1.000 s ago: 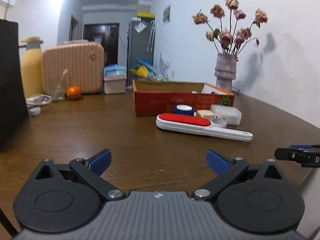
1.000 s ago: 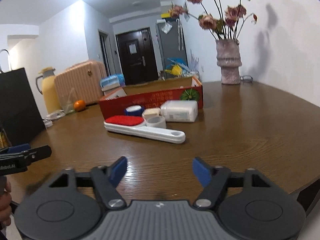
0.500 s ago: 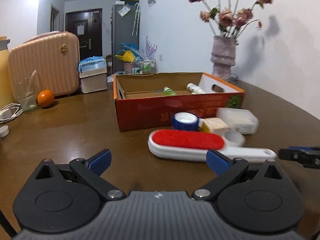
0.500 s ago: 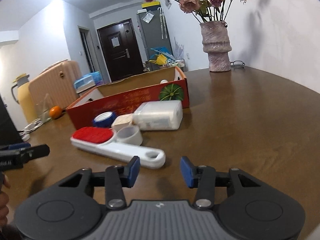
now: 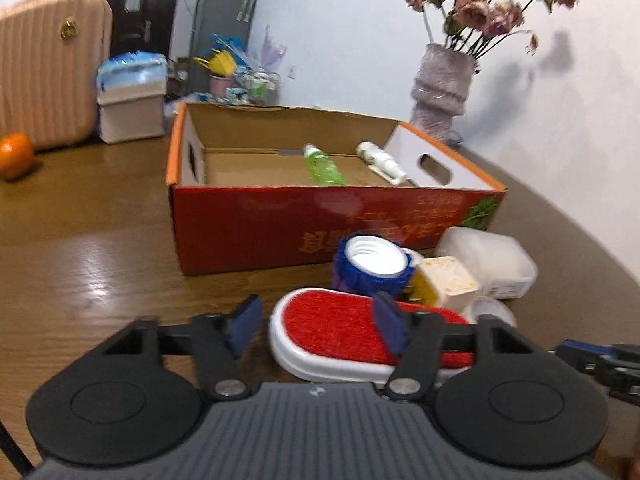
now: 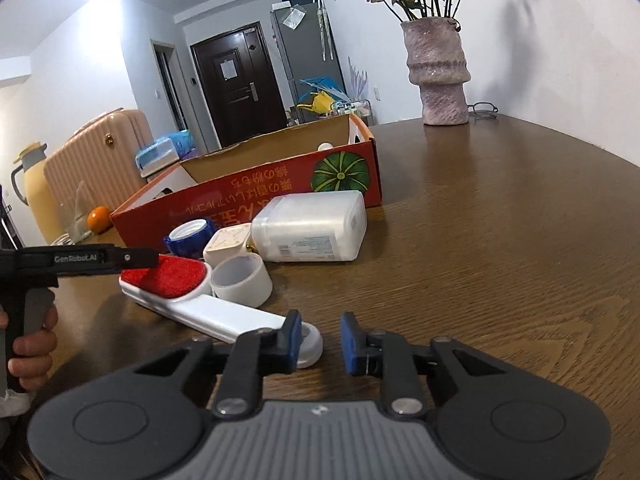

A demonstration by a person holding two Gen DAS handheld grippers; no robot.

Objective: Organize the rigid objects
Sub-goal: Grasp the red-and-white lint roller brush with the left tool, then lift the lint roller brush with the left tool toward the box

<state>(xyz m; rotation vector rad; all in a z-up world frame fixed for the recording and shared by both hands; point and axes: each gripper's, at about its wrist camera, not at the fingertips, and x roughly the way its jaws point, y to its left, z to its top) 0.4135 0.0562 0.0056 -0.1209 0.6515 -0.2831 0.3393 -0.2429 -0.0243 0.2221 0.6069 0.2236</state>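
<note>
A white lint brush with a red pad (image 5: 336,330) (image 6: 172,276) lies on the wooden table in front of a red cardboard box (image 5: 304,216) (image 6: 256,196). My left gripper (image 5: 316,326) is open over the brush's red head. My right gripper (image 6: 320,344) is open, partly narrowed, at the tip of the brush's white handle (image 6: 224,318). Behind the brush lie a blue cap (image 5: 372,264) (image 6: 188,236), a cream block (image 5: 446,284) (image 6: 226,242), a white tape roll (image 6: 242,280) and a white plastic container (image 5: 490,266) (image 6: 312,226). A green tube (image 5: 322,166) and a white bottle (image 5: 380,160) lie in the box.
A pink vase with dried flowers (image 5: 442,88) (image 6: 438,72) stands behind the box by the wall. An orange (image 5: 16,154) (image 6: 98,218), a peach suitcase (image 5: 48,64) and a yellow jug (image 6: 30,184) stand at the far left. Glasses (image 6: 484,110) lie beside the vase.
Both grippers moved forward to the lint brush. The left one now hovers over its red head and has narrowed; the right one reached the handle tip and has narrowed further.
</note>
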